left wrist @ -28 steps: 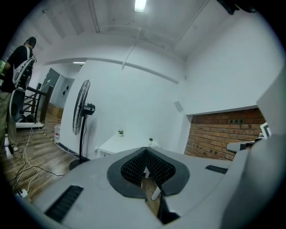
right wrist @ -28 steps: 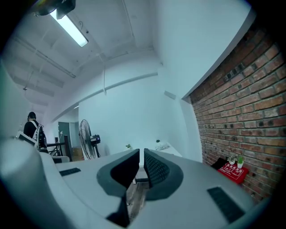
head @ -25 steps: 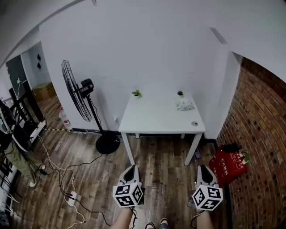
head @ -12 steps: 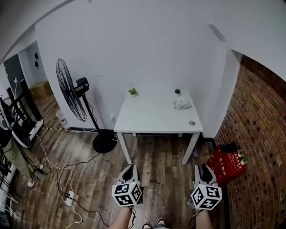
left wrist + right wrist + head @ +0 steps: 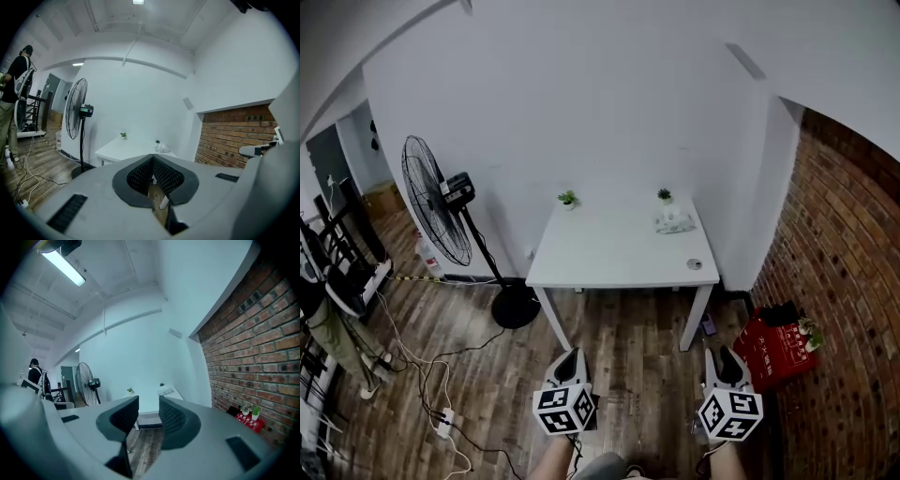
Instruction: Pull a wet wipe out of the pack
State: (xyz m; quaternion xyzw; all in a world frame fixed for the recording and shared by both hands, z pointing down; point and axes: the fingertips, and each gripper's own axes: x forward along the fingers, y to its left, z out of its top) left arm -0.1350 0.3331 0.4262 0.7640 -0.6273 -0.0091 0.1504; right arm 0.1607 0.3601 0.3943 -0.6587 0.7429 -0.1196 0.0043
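Observation:
The wet wipe pack (image 5: 673,222) lies near the far right edge of the white table (image 5: 609,258), seen small in the left gripper view (image 5: 162,148) and the right gripper view (image 5: 166,390). Both grippers hang low over the wooden floor, well short of the table. My left gripper (image 5: 568,354) has its jaws closed tip to tip, with nothing between them (image 5: 153,158). My right gripper (image 5: 720,356) holds its jaws apart and empty (image 5: 149,404).
Two small potted plants (image 5: 568,199) (image 5: 664,195) and a small round object (image 5: 695,264) sit on the table. A standing fan (image 5: 431,202) is to the left, with cables (image 5: 422,375) on the floor. A red box (image 5: 773,349) lies by the brick wall. A person (image 5: 14,93) stands far left.
The head view has swung, so the table and the fan sit further left and slightly larger. Both grippers keep their places at the bottom of the view.

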